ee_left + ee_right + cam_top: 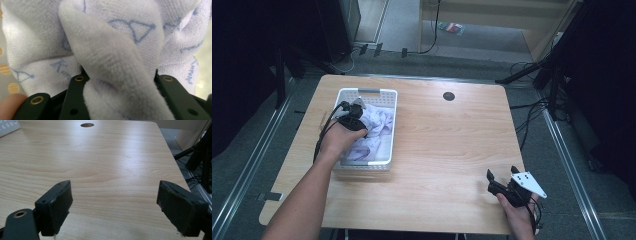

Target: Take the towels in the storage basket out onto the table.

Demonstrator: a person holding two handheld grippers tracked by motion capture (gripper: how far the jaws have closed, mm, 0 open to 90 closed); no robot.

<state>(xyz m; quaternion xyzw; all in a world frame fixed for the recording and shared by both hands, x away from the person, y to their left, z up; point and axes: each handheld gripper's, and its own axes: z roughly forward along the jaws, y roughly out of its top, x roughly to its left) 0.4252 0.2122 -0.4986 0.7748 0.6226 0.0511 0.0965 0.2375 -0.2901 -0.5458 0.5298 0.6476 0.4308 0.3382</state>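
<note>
Left gripper view: the left gripper squeezes a fold of the white towel. Lower right in the high view, the right gripper is wide open.

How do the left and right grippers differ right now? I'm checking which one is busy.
The left gripper is shut on a fold of the white towel inside the basket; the right gripper stands wide open with nothing between its jaws. The left reaches into the basket; the right sits over bare table. Both have black jaws.
</note>
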